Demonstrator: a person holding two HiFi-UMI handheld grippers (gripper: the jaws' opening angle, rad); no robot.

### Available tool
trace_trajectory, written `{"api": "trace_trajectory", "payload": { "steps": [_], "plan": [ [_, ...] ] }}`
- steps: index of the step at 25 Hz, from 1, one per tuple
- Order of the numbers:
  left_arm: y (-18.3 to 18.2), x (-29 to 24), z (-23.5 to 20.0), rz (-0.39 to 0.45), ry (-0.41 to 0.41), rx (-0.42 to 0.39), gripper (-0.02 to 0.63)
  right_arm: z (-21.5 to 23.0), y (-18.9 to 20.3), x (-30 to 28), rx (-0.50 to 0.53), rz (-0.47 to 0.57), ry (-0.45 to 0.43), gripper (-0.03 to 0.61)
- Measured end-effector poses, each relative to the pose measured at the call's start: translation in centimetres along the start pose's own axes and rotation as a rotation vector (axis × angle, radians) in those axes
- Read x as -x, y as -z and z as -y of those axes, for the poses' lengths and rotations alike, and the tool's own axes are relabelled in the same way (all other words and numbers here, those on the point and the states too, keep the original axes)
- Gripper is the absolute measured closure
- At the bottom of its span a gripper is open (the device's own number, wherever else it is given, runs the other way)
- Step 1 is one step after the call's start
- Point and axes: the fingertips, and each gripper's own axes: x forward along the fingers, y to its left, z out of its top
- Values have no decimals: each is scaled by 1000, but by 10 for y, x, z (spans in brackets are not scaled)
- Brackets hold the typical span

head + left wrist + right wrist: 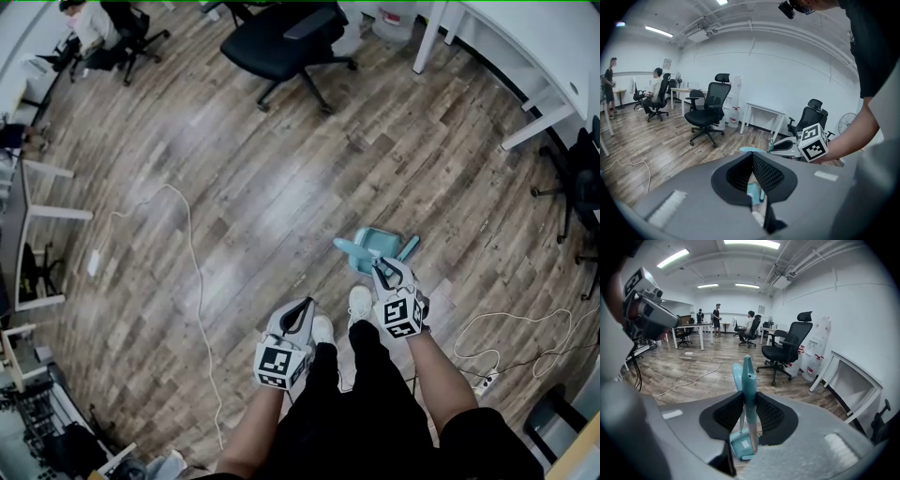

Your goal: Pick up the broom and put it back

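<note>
surface: wood floor (281,169) | on it: white cable (195,281), black office chair (281,42), power strip (485,380)

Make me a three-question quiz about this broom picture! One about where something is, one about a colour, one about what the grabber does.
1. Where is the broom?
A) on the white desk
B) by the person's shoes
C) under the black chair
2. What colour is it?
A) red
B) yellow
C) teal
3. The right gripper's jaws are:
A) shut on the broom handle
B) wide open, empty
C) holding a cable
Answers: 1 B, it is just ahead of the shoes; 2 C, handle and head are teal; 3 A, both pads press the handle.
</note>
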Motion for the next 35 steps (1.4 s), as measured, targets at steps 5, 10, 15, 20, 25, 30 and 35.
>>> {"api": "trace_trajectory", "payload": {
  "steps": [5,10,15,20,25,30,35],
  "plan": [
    [1,0,3,1,4,-6,595,1,2,-1,-53,9,-8,480],
    [2,1,12,-6,28,-19,595,1,6,6,-49,-4,-5,391],
    [-12,4,10,24,55,-48,595,-4,-8,26,-40,32,20,385],
    [-36,9,12,79,91,-94,595,-14,-33,59,-21,83,46,420],
    [-53,16,18,118,126,-132,595,-18,-62,93,-27,163,93,513],
    [-71,33,23,171,149,-153,595,-15,-100,123,-89,271,145,575],
    [-93,48,39,209,191,-188,595,-1,-142,170,-149,400,234,575]
  ]
}}
